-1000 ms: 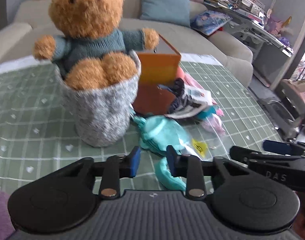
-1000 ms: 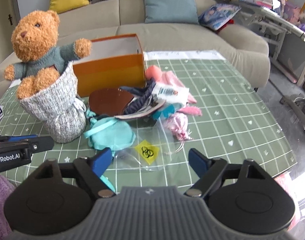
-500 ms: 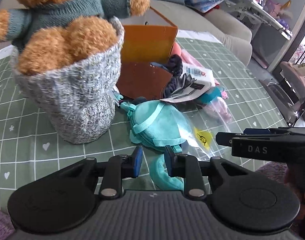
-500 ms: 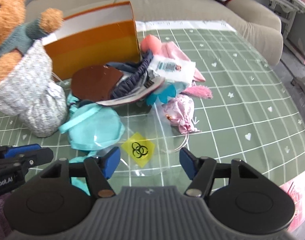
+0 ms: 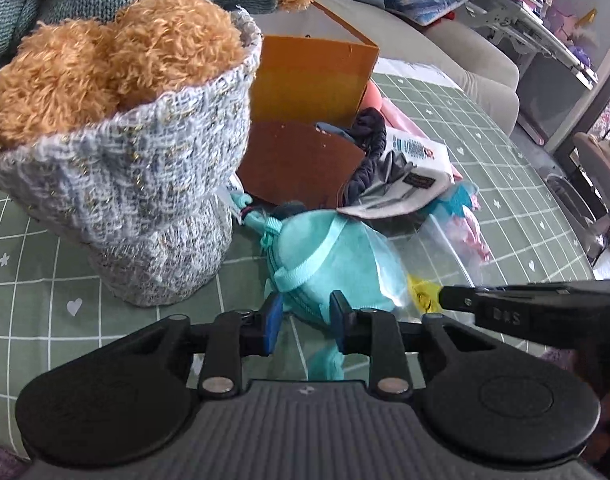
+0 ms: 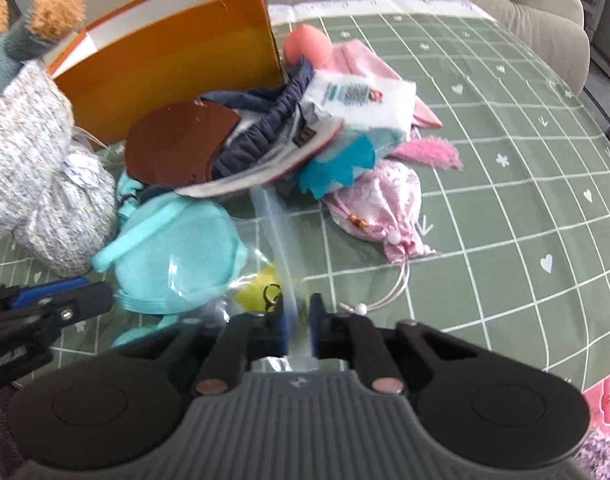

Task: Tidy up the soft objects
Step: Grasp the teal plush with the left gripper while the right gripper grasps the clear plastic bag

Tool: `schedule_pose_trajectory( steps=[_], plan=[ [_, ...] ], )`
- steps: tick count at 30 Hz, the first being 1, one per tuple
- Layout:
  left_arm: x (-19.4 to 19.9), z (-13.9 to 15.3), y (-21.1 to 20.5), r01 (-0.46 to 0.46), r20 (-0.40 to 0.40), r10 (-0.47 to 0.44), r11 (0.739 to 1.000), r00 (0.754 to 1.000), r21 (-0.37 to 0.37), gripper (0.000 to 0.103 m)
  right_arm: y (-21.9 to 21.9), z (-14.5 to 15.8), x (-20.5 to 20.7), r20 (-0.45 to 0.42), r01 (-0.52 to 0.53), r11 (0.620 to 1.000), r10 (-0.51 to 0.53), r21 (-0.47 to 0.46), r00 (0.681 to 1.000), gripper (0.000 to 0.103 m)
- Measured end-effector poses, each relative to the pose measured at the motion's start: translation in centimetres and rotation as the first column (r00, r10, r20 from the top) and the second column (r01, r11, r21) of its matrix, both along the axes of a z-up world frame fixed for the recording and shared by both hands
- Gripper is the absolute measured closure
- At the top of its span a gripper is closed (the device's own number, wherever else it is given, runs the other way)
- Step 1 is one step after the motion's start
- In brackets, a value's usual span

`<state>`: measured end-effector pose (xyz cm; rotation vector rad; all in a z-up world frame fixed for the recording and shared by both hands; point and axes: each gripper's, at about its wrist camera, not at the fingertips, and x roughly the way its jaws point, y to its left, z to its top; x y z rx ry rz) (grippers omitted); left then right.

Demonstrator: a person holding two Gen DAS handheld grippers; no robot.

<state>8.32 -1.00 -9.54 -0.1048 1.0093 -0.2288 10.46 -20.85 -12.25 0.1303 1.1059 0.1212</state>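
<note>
A beige sofa (image 5: 445,52) backs the green-checked bench (image 6: 505,220), where the soft things lie heaped beside the orange box (image 6: 177,60). At left, the left claw (image 5: 305,316) is opening astride the teal plush pouch (image 5: 337,264) without pressing it; to its right, the right claw (image 6: 297,324) has clamped the clear plastic bag (image 6: 277,232). Pulling that thin film could tear it or drag the pouch lying on it, and where the bag ends under the pile is hidden.
</note>
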Motion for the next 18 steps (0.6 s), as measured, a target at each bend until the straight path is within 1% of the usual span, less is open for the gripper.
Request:
schedule_pose_trajectory(
  steps=[2, 6, 11, 13, 14, 15, 16, 18],
  plan=[
    [0.3, -0.1, -0.1, -0.012, 0.014, 0.012, 1.0, 1.0, -0.005, 0.048, 0.1, 0.7, -0.4, 0.035, -0.008, 1.0, 0.008, -0.008, 0.999, 0.103],
    [0.8, -0.4, -0.3, -0.05, 0.042, 0.051, 0.998, 0.998, -0.027, 0.045, 0.2, 1.6, -0.7, 0.066, -0.015, 0.999, 0.017, -0.028, 0.998, 0.103],
    [2.0, -1.7, -0.8, -0.129, 0.048, 0.128, 0.992, 0.991, 0.005, 0.046, 0.0, 1.5, -0.7, 0.058, -0.011, 1.0, 0.012, -0.022, 0.998, 0.103],
    [2.1, -2.2, -0.6, -0.17, 0.057, 0.169, 0.985, 0.984, 0.022, 0.056, 0.0, 1.5, -0.7, 0.064, -0.011, 1.0, 0.013, -0.026, 0.998, 0.103],
    [2.2, -2.4, -0.5, -0.176, 0.052, 0.175, 0.984, 0.983, 0.009, 0.067, 0.1, 1.5, -0.8, 0.066, -0.01, 1.0, 0.012, -0.029, 0.998, 0.103],
    [2.3, -2.5, -0.4, -0.18, 0.048, 0.18, 0.984, 0.982, -0.011, 0.071, 0.0, 1.4, -0.8, 0.067, -0.009, 0.999, 0.011, -0.03, 0.998, 0.103],
    [2.2, -2.6, -0.3, -0.175, 0.05, 0.176, 0.984, 0.983, -0.028, 0.073, 0.1, 1.4, -0.8, 0.066, -0.008, 1.0, 0.01, -0.03, 0.998, 0.103],
    [2.1, -2.4, -0.5, -0.147, 0.058, 0.149, 0.989, 0.987, -0.035, 0.082, 0.0, 1.3, -0.8, 0.063, -0.005, 1.0, 0.006, -0.026, 0.998, 0.103]
  ],
)
